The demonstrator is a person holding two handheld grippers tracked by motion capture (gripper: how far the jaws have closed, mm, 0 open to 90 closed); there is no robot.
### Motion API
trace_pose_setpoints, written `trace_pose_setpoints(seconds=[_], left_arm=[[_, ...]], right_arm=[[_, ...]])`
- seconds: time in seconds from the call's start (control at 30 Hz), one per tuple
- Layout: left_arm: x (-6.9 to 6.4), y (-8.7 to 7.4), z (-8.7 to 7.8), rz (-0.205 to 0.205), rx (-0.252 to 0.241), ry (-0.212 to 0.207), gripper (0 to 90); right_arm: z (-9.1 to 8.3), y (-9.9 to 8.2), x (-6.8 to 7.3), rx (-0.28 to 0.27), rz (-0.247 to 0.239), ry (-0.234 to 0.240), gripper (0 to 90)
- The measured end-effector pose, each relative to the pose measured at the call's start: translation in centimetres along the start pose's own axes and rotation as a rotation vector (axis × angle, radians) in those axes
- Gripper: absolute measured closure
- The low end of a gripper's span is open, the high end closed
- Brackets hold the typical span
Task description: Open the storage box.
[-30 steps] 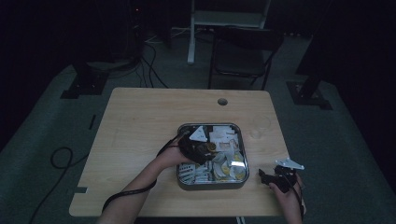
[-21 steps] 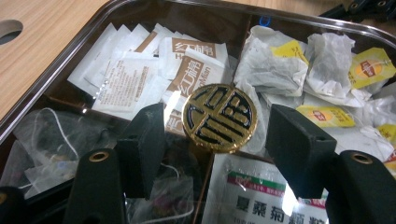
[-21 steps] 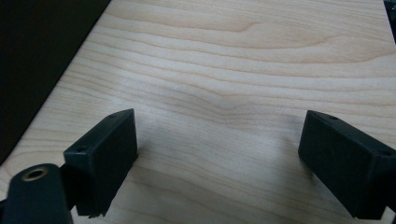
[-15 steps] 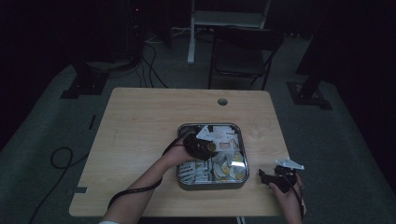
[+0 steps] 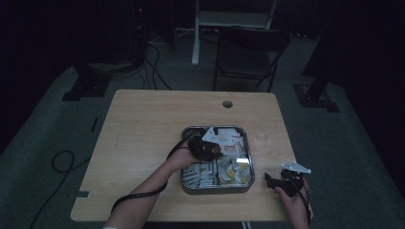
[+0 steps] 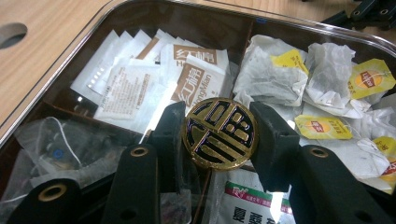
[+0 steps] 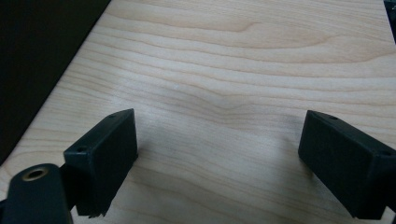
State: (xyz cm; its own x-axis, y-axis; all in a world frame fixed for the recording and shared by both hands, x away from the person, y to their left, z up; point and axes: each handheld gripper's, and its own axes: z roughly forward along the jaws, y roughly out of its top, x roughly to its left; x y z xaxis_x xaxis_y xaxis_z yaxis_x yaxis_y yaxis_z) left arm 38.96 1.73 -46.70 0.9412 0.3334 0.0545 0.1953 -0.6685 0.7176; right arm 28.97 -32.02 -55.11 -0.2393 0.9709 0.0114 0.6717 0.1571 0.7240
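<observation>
- Tongs in the person's right hand, the right tongs [image 5: 278, 181], rested near the front right corner of the bench [image 5: 143, 129], just outside the box. In the right gripper view they [image 7: 217, 163] stood wide apart over bare wood with nothing between them.
- Left tongs [image 5: 210, 151] reached into the box [image 5: 215, 188] over its middle. Their jaws had just been closing, and in the left gripper view they [image 6: 218, 135] were clamped on a round black-and-gold knob [image 6: 219, 132], one pad at each side of the disc.
- Knob sat near the centre of the box. It looked to be the handle of a clear lid, since the box's clear rim [image 6: 322, 30] and a faint glare lay over the contents; I could not tell this for certain.
- Under it, white sachets [image 6: 163, 77] lay in the far left compartment, and crumpled tea bags with yellow tags [image 6: 317, 70] in the far right one. A green-printed packet [image 6: 247, 200] lay nearest the camera.
- Step in hand, as I judged it: the grip on the knob was made, and the lift had not yet begun.
- Next move called for a straight, level rise so the lid would clear the rim without dragging the box. The idle right tongs could steady the box if it shifted.
- Beyond the bench stood a dark chair [image 5: 248, 52].
</observation>
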Motion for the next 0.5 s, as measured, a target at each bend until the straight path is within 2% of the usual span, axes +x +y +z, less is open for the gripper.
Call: trace_pose_setpoints(seconds=[0.13,0.17,0.23,0.4,0.5], left_arm=[[-0.1,0.4,-0.6,0.014,-0.006,0.006,59.5],[-0.1,0.5,-0.8,0.004,-0.014,0.002,59.5],[-0.1,0.7,-1.1,0.01,-0.018,0.0,59.5],[0.1,1.1,-2.6,0.019,-0.034,0.006,59.5],[0.3,1.0,-3.1,0.004,-0.046,0.001,59.5]], right_arm=[[0.0,0.0,0.0,0.0,0.001,0.0,11.2],[0.0,0.0,0.0,0.0,0.001,0.0,11.2],[0.0,0.0,0.0,0.0,0.001,0.0,11.2],[0.0,0.0,0.0,0.0,0.001,0.0,11.2],[0.0,0.0,0.0,0.0,0.001,0.0,11.2]])
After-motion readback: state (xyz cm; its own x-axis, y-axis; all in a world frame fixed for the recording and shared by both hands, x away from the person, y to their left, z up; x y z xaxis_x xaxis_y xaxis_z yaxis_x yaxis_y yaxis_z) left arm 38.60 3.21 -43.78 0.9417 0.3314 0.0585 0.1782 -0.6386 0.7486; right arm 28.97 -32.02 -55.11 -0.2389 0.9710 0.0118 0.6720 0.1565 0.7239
